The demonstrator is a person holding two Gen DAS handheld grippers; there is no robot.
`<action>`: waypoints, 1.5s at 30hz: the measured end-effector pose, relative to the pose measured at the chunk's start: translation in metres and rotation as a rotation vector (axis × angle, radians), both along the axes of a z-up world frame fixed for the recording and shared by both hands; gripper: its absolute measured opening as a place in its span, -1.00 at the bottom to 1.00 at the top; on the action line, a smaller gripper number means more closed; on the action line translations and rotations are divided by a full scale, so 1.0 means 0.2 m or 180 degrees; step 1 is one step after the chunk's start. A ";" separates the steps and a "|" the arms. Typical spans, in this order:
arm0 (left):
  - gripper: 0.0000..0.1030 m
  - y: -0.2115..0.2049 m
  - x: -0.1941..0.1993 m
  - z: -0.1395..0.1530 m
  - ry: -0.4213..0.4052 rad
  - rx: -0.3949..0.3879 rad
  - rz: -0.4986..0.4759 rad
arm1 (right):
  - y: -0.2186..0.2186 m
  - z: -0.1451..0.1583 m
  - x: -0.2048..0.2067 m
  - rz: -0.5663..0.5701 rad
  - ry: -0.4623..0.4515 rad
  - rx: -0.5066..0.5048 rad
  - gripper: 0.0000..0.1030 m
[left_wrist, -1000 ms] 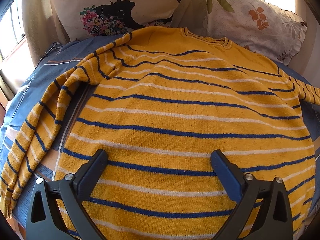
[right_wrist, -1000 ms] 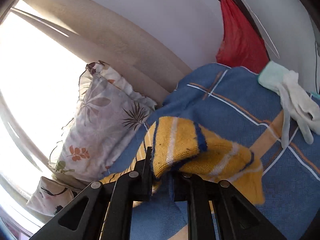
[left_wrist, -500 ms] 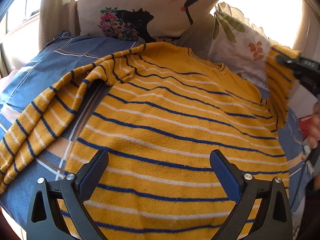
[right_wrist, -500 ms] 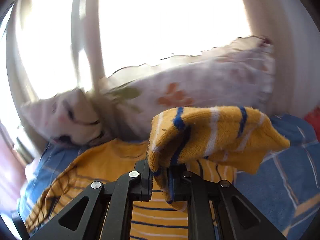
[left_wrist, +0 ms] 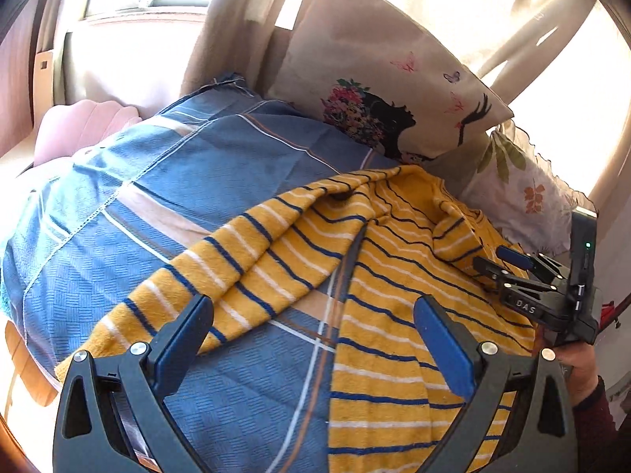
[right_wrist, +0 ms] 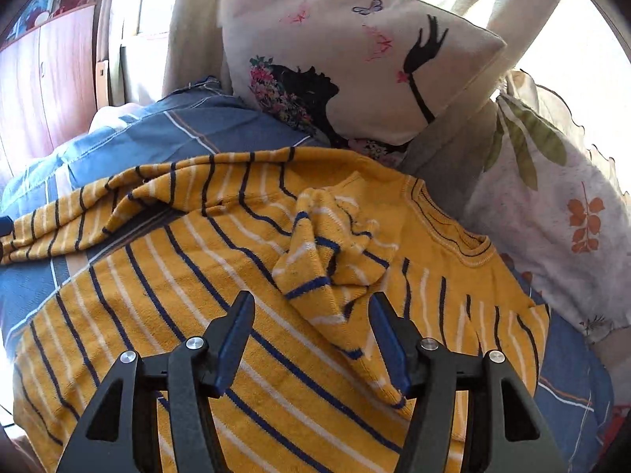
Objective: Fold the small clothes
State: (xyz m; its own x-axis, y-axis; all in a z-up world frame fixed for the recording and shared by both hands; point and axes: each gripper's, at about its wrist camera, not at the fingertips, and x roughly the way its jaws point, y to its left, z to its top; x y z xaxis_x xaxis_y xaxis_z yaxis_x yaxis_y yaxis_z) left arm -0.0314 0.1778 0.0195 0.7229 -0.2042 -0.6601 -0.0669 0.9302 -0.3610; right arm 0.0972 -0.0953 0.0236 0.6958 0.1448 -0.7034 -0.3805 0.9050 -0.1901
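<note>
A yellow sweater with blue and white stripes (left_wrist: 398, 315) lies flat on a blue checked bedspread (left_wrist: 157, 181). Its left sleeve (left_wrist: 236, 272) stretches out over the spread toward the near left. My left gripper (left_wrist: 311, 339) is open and empty, hovering over the gap between that sleeve and the body. The right sleeve (right_wrist: 335, 260) lies folded across the sweater's chest, crumpled at its cuff. My right gripper (right_wrist: 311, 335) is open just behind that sleeve, holding nothing; it also shows in the left wrist view (left_wrist: 508, 268) at the far right.
A cream pillow with a black silhouette print (right_wrist: 355, 63) and a white leaf-print pillow (right_wrist: 552, 205) lean against the curtain behind the sweater's collar. A pink cushion (left_wrist: 79, 122) sits at the far left. A wooden cabinet (right_wrist: 43, 79) stands beyond the bed.
My right gripper carried the right sleeve across onto the sweater's chest, then opened and let it go. My left gripper swung left, from over the hem to over the left sleeve.
</note>
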 end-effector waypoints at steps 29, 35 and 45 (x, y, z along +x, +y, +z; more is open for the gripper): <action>0.97 0.26 -0.10 -0.01 -0.0064 -0.0186 0.0284 | 0.26 0.12 0.14 0.0503 0.0430 0.0531 0.37; 0.97 0.26 -0.10 -0.02 -0.0017 -0.0202 0.0332 | 0.47 -0.01 0.19 0.0871 0.0661 0.0264 -0.86; 0.97 0.18 -0.07 0.00 0.0011 -0.0155 0.0225 | 0.48 -0.05 0.63 -0.0218 0.0330 -0.0181 -0.83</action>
